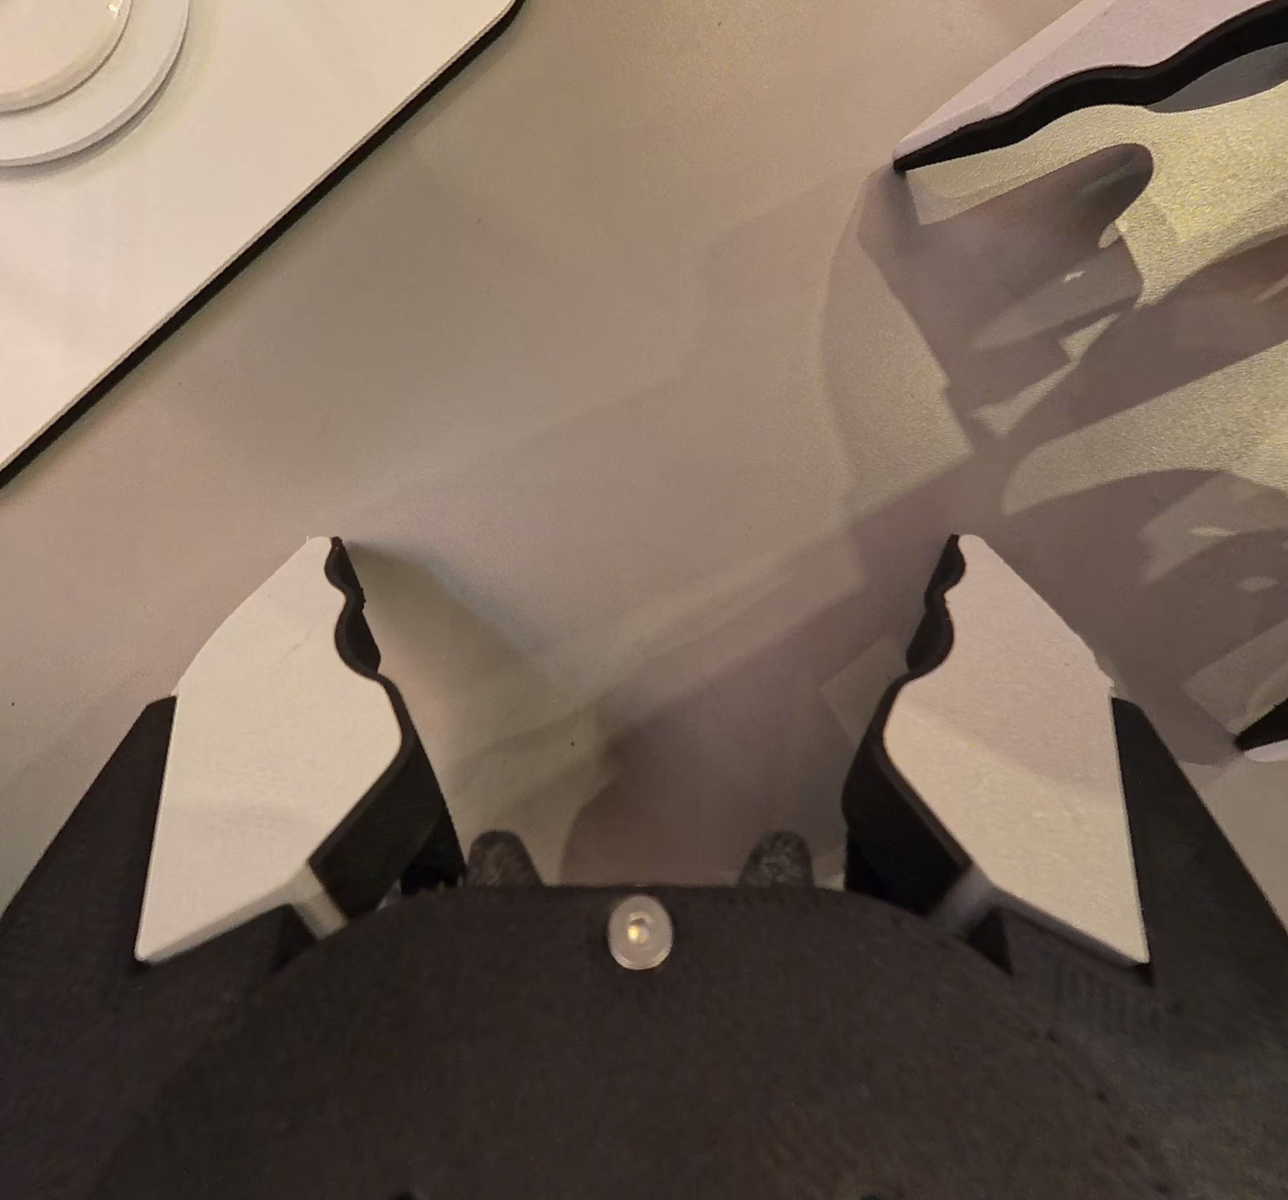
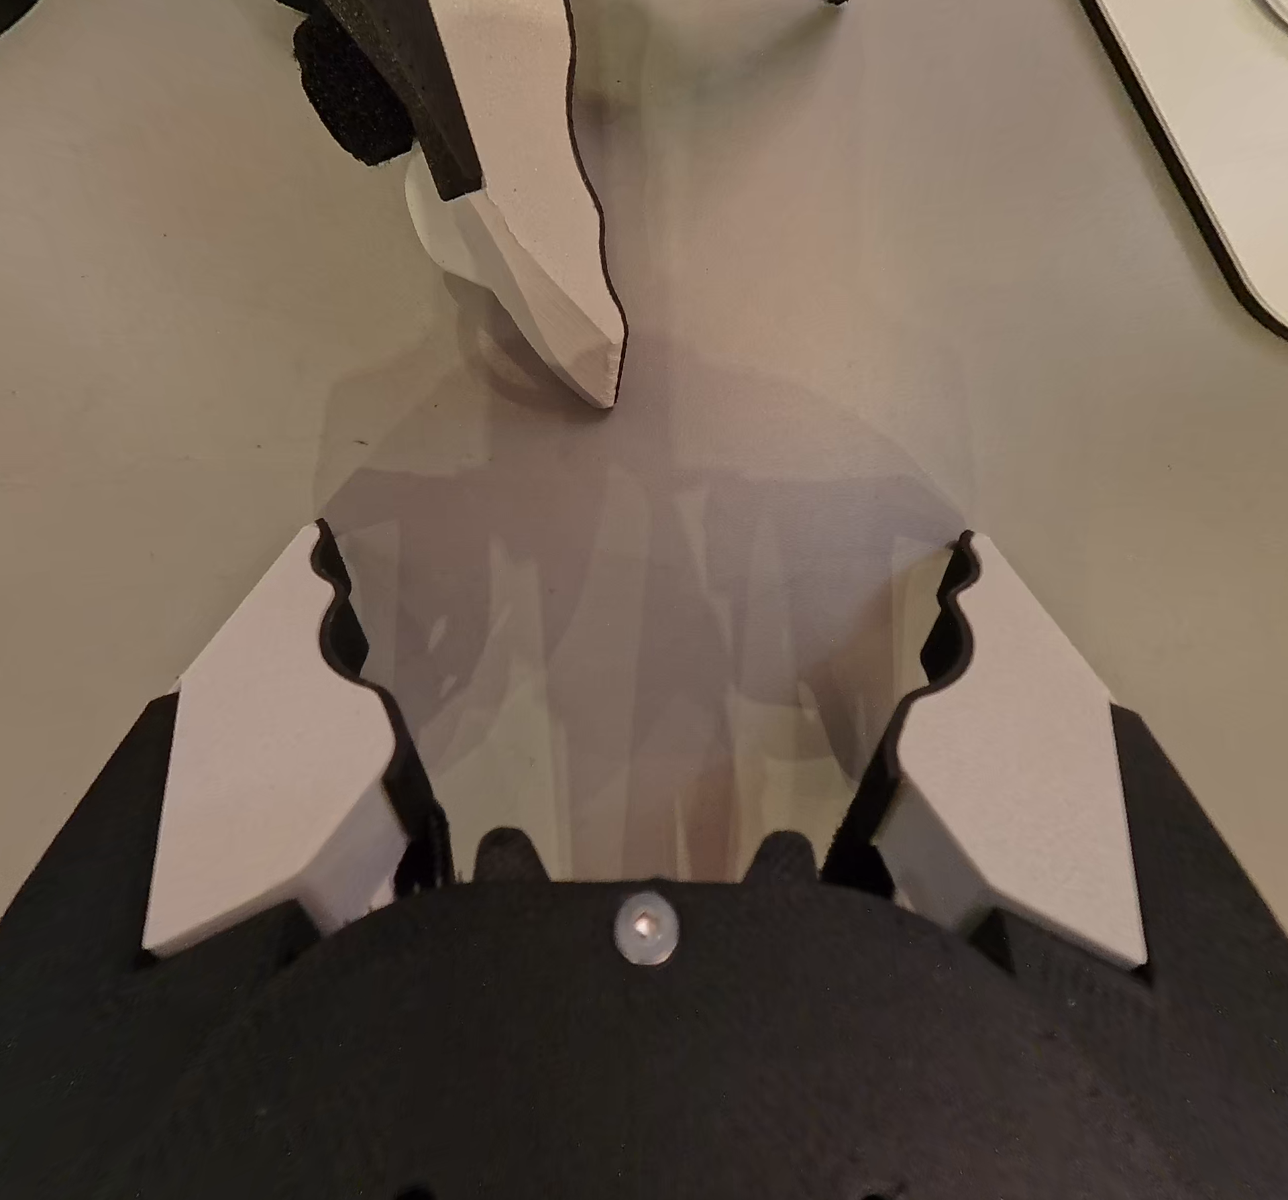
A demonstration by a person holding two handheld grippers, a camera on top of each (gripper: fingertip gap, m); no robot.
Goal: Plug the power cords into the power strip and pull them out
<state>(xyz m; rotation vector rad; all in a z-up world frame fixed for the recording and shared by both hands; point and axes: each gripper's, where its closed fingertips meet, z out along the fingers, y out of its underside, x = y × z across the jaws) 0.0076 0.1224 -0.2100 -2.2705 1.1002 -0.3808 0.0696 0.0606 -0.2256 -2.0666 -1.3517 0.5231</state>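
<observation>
Left gripper (image 1: pixel 645 543): white fingers w/ black wavy inner edges, jaws spread wide, nothing between, low over the tabletop.
Right gripper (image 2: pixel 641 529): same build, jaws wide, empty.
Surface: glossy grey-beige tabletop (image 1: pixel 592 302), shows shadows & reflections of both tools.
Left wrist view, far: right gripper's white finger (image 1: pixel 1087 58) comes in at 2 o'clock; flat white rounded-corner board w/ dark edge (image 1: pixel 334 51) at 11 o'clock, clear round dome (image 1: pixel 49 3) on a white disc on it.
Right wrist view, far: left gripper's finger (image 2: pixel 550 246) at 12 o'clock, tip at or just above the table; white board at 2 o'clock.
Power strip & cords: not visible in either view, can't tell where.
</observation>
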